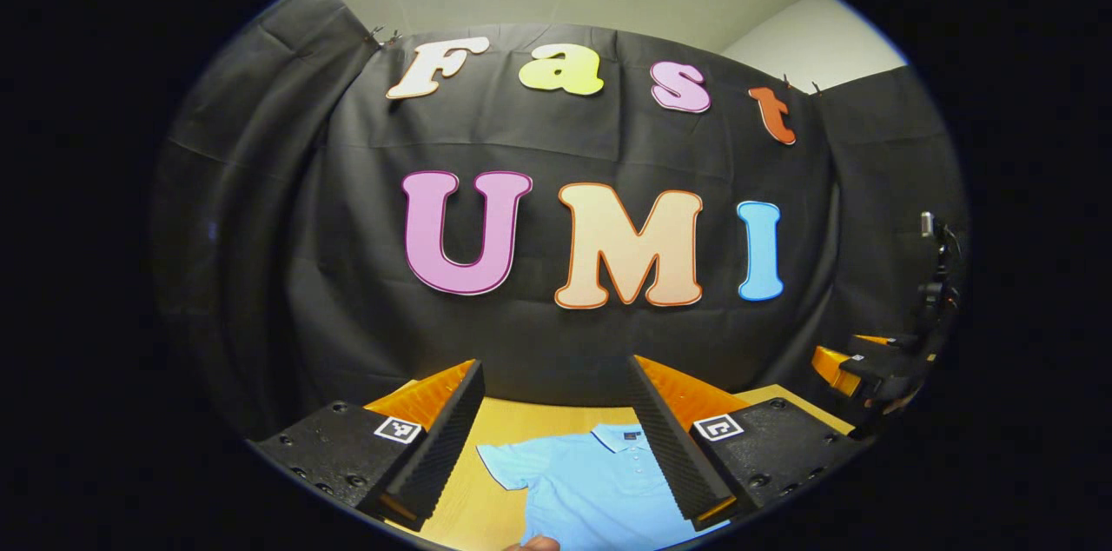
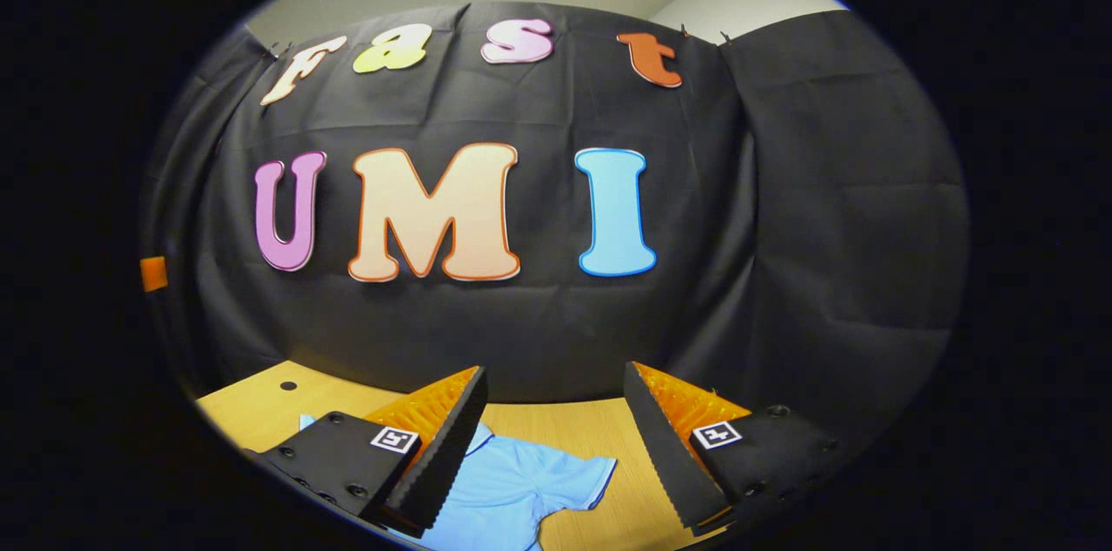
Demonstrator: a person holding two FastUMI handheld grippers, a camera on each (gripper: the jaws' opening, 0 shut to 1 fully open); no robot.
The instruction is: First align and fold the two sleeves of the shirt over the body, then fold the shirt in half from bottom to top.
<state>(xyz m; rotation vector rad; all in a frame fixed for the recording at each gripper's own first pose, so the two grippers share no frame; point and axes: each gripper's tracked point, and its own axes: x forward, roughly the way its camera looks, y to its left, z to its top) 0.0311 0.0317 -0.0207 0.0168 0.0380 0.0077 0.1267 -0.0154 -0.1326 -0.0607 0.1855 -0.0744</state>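
Observation:
A light blue polo shirt [image 1: 591,486] lies flat on the wooden table [image 1: 499,429], collar toward the far wall, one short sleeve [image 1: 504,460] spread out to the left. My left gripper [image 1: 556,377] hangs open above it with nothing between its fingers. In the right gripper view the same shirt [image 2: 512,490] lies below, its other sleeve [image 2: 582,473] spread to the right. My right gripper [image 2: 554,381] is open and high above the table [image 2: 565,425]. The right gripper [image 1: 869,368] also shows at the far right of the left gripper view.
Black cloth walls close the booth behind and to both sides of the table. A small dark hole [image 2: 287,385] marks the tabletop at the far left. A fingertip [image 1: 534,544] shows at the bottom edge of the left gripper view.

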